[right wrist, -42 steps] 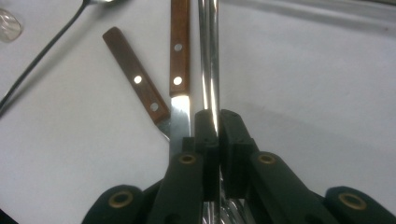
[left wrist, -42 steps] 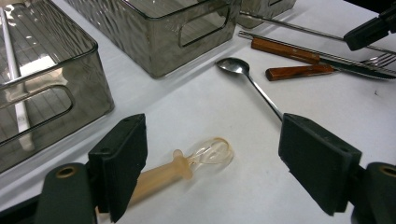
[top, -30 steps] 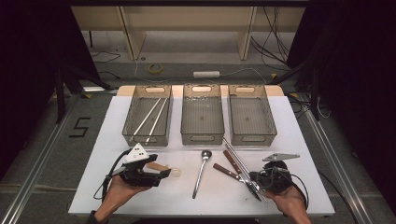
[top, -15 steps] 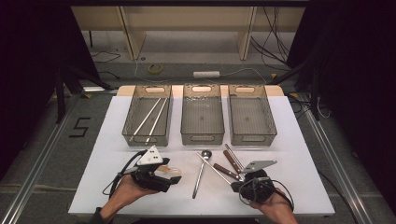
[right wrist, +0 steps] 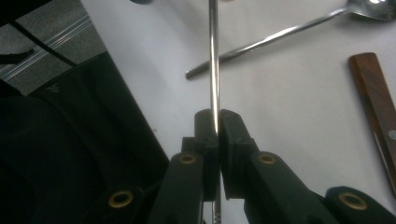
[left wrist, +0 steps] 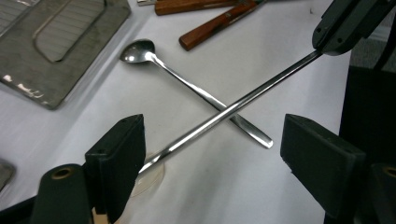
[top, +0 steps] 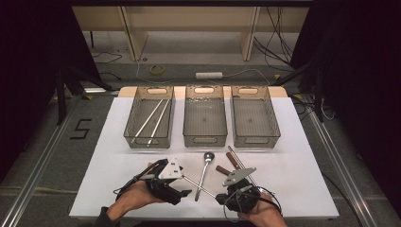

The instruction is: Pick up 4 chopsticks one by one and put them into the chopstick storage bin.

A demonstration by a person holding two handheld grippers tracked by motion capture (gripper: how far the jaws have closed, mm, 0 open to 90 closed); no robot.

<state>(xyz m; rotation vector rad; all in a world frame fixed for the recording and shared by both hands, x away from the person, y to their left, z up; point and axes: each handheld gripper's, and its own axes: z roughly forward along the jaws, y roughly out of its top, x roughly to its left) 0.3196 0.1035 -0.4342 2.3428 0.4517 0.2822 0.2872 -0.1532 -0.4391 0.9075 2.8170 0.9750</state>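
A thin steel rod (right wrist: 214, 60), judged stiff, light and slippery, is clamped endwise by the right hand-held gripper (right wrist: 217, 122); the left hand-held gripper (left wrist: 212, 149) is spread wide around it.

A spoon (top: 204, 173) and 3 bins (top: 204, 140) block the table's (top: 302, 161) middle.

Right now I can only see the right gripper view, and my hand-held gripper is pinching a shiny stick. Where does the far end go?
Observer: It reaches the left hand-held gripper. The jaws there stand wide open, one on each side of the shiny stick, not squeezing it.
Operator: Are there more sticks anywhere?
Observer: Yes, two pale sticks lie in the left tray at the far side of the table.
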